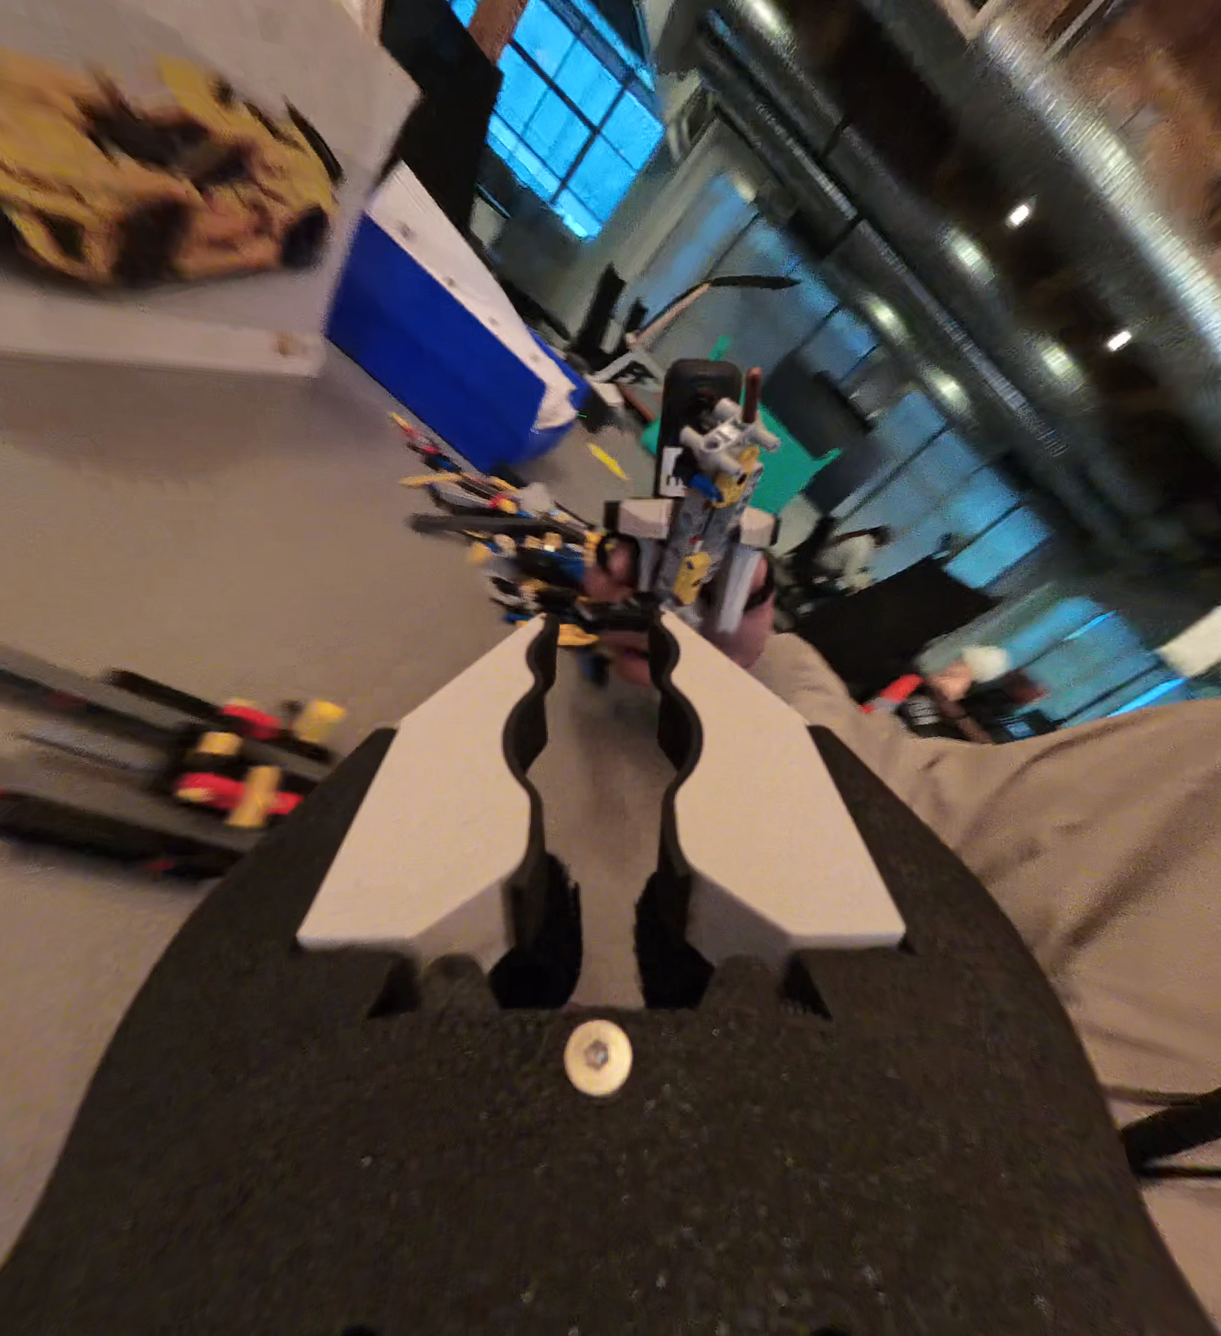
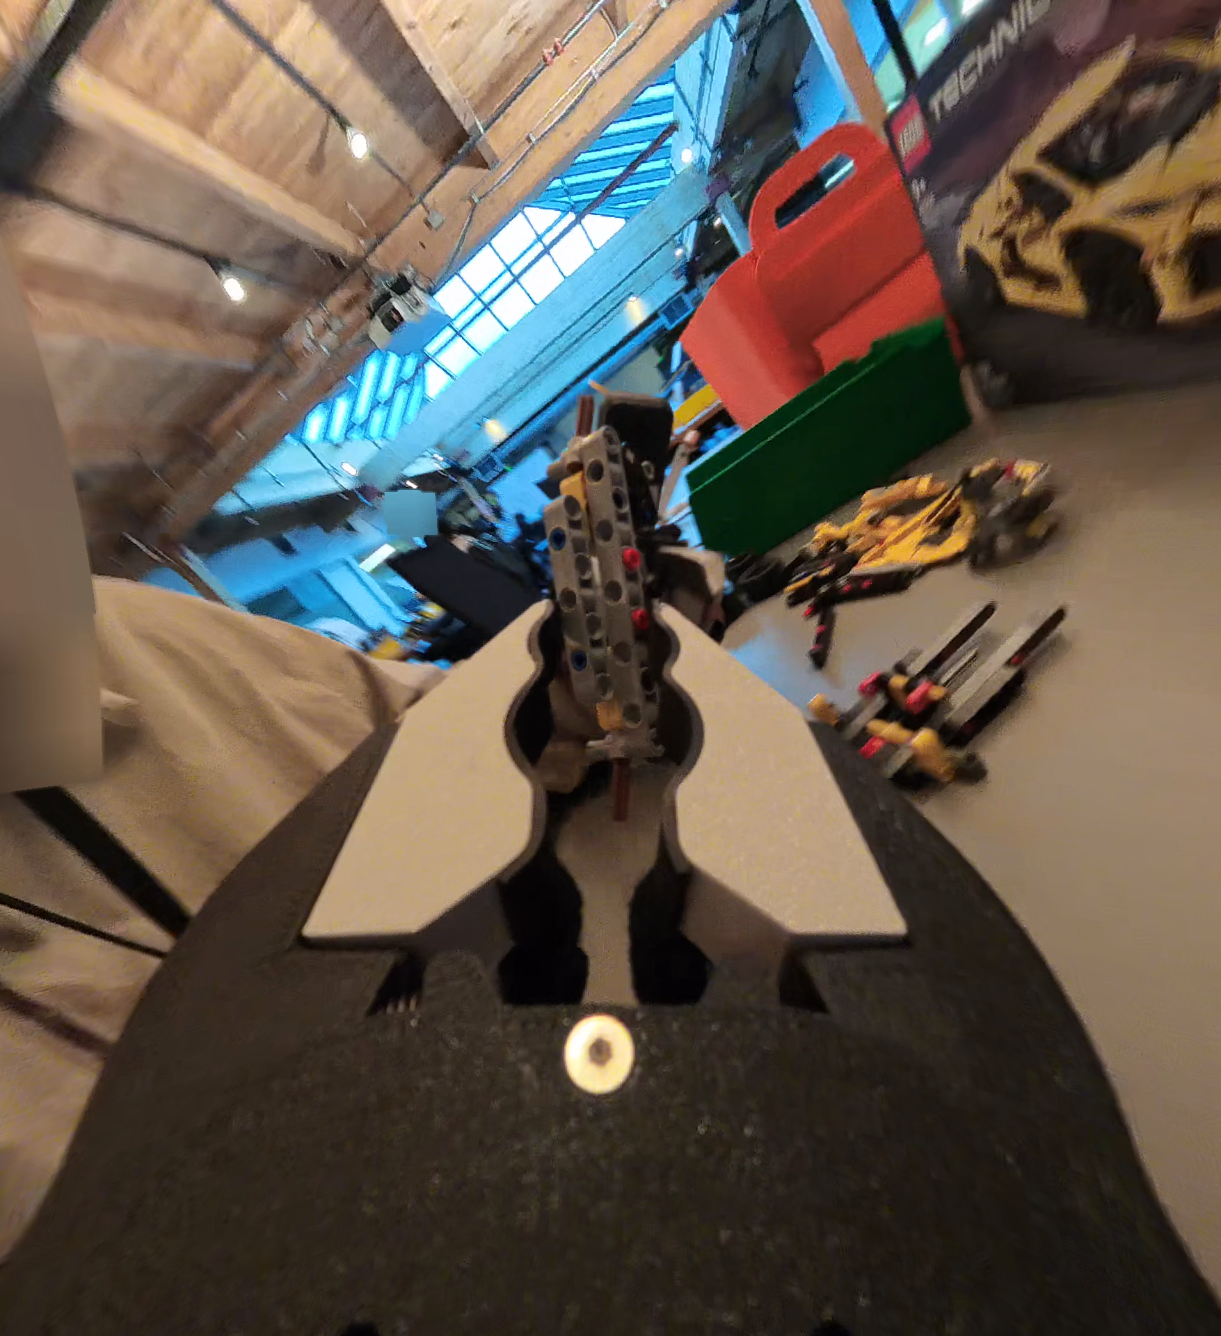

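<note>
Grey beams (image 2: 596, 585), pinned into a partial assembly, are sitting clamped in the right gripper (image 2: 604, 629), raised off the table (image 2: 1135, 651). Left gripper (image 1: 604, 636) is hanging parted, empty. Loose pieces (image 2: 918, 708) are lying unattached.

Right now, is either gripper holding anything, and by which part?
The right gripper is shut on the grey beam assembly, gripping its lower half; the upper end sticks out past the fingertips. The left gripper holds nothing, jaws apart.
</note>
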Tool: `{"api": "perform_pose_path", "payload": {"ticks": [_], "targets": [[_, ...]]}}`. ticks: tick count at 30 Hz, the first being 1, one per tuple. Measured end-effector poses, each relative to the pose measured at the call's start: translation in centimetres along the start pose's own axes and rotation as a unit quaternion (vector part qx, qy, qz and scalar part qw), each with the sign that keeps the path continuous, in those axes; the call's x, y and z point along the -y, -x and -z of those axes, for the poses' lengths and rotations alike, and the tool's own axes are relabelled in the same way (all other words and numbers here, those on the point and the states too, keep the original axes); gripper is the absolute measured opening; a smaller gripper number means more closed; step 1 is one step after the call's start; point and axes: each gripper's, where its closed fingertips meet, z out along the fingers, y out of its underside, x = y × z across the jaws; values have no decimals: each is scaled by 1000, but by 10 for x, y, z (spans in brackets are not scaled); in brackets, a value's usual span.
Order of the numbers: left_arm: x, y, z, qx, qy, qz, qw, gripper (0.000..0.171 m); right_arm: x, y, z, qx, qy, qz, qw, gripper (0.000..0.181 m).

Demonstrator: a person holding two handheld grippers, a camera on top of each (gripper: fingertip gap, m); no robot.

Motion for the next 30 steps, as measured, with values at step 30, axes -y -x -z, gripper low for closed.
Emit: {"api": "perform_pose_path", "payload": {"ticks": [30], "targets": [[-27, -51, -17, -55, 48, -238, 968, 7, -36, 32, -14, 66, 109, -16, 992, 23]]}}
